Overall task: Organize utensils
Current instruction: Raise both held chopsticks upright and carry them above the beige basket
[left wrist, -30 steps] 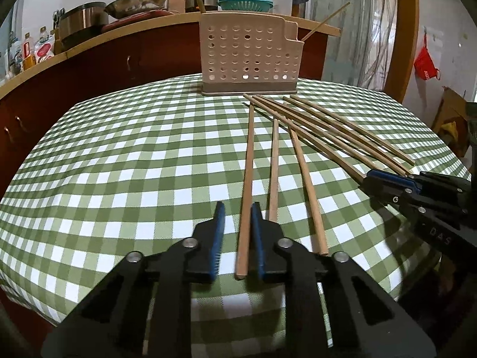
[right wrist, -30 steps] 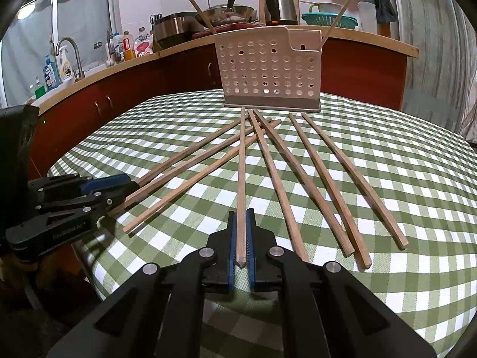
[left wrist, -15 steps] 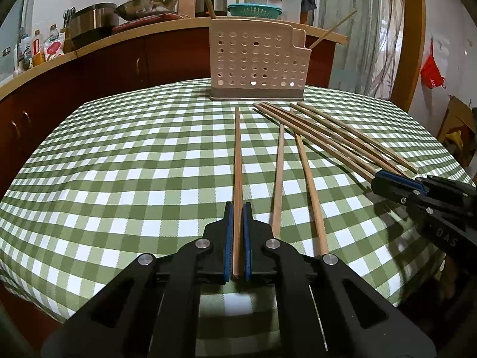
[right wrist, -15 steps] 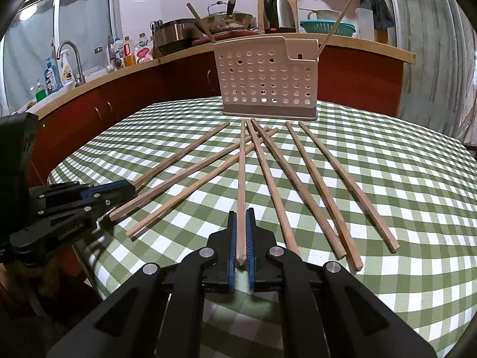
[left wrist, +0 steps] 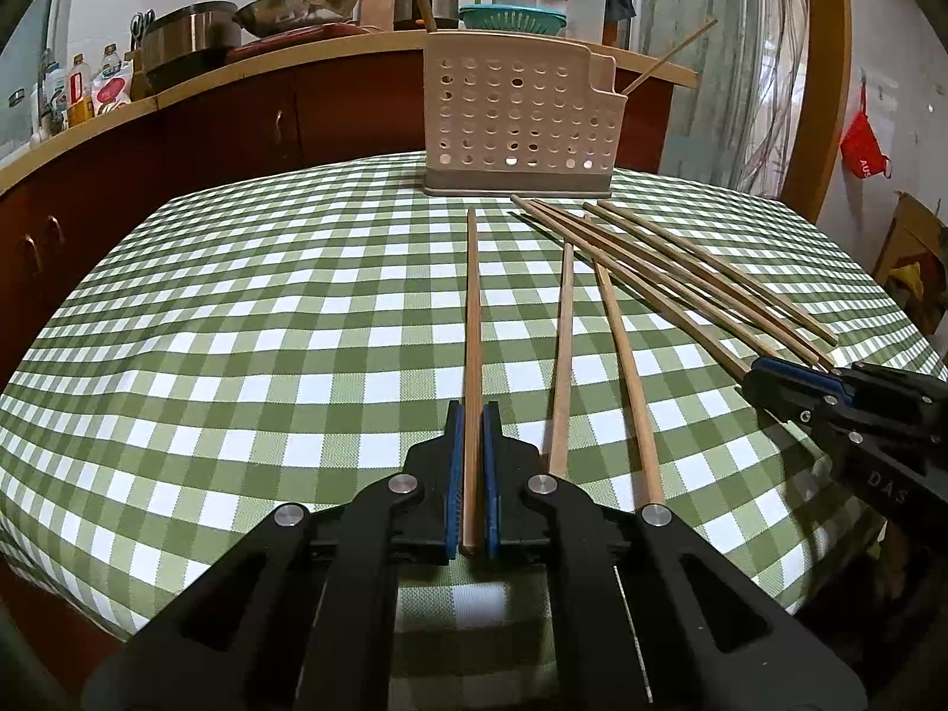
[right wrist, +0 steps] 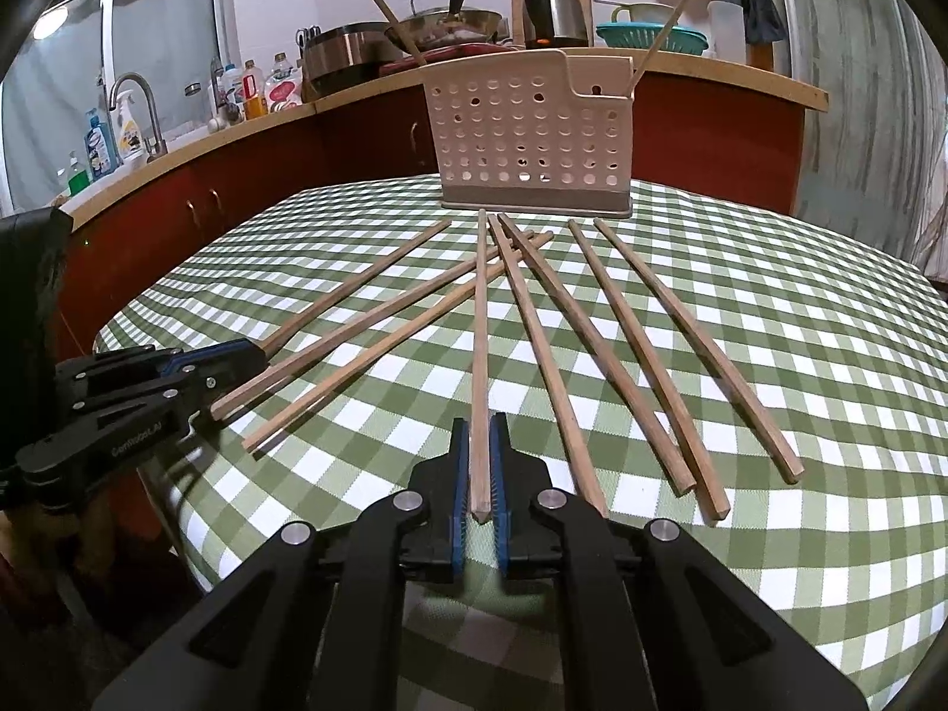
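Green-checked tablecloth (left wrist: pixel 237 326) carried loose chopsticks fanned before the perforated holder (left wrist: pixel 521 124). I had my left gripper (left wrist: pixel 472 474) clenched on one chopstick (left wrist: pixel 472 308), my right gripper (right wrist: pixel 481 474) pinching another (right wrist: pixel 481 326), both near their blunt ends, ready to lift toward it.

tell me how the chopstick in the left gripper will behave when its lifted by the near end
The chopstick looks like thin, straight wood, so it is probably stiff and light. The left gripper pinches only its near end, so the long free part may droop or pivot between the pads. Its faces look flat, so it should not roll much on the checked cloth.
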